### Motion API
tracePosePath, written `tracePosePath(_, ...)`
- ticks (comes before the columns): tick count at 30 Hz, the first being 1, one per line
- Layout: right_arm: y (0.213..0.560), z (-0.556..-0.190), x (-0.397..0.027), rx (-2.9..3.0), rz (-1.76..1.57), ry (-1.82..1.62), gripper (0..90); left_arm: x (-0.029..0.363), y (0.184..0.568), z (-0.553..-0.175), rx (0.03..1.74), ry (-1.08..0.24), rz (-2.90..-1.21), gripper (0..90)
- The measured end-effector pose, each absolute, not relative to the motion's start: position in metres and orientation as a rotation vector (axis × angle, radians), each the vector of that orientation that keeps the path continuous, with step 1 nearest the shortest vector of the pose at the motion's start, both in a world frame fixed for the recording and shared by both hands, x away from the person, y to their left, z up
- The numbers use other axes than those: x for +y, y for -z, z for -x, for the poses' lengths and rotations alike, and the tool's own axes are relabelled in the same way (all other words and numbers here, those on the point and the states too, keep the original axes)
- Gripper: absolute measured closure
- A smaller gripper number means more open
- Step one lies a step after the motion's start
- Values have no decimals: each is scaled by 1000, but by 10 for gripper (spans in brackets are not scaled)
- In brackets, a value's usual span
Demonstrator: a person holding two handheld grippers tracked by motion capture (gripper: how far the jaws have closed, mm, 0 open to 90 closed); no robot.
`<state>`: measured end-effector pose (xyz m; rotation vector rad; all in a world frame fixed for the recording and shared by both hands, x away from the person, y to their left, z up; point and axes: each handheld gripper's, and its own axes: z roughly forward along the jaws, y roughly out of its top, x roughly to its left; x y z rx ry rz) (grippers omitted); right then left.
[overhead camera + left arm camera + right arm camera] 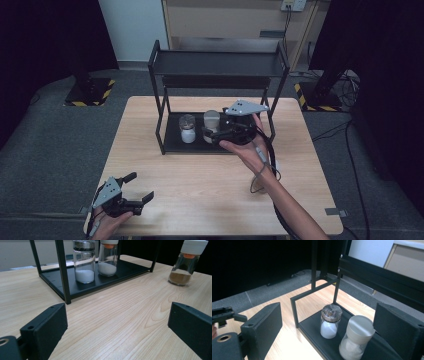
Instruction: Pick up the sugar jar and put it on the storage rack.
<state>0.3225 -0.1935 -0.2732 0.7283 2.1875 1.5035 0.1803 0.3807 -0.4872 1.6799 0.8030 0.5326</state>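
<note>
A black two-tier rack (160,120) stands at the back of the wooden table (200,185). On its lower shelf (312,326) are two jars of white powder: one with a clear lid (187,128) (330,321) and one with a white lid (212,121) (357,337). My right gripper (210,135) (328,315) hovers open just in front of and above them, touching neither. My left gripper (141,186) (117,312) rests open at the front left, holding nothing. A jar of brown powder (185,265) stands on the table to the right of the rack.
The rack's upper shelf (217,63) overhangs the jars, and thin black posts (62,270) frame the lower shelf. A cable (265,165) trails from the right gripper along the forearm. Bare wood lies between the rack and the front edge.
</note>
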Motion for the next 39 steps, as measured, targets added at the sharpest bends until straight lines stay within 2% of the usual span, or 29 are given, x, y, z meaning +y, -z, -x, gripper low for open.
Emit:
tracePosePath(16,276,-282,-240,2138,-699,-1559,71,381,488,-180,803,-531,-1675,13)
tracePosePath(39,313,-227,-299,2036,-772,-1519,47,381,488,-180,804,-532,-1672,13)
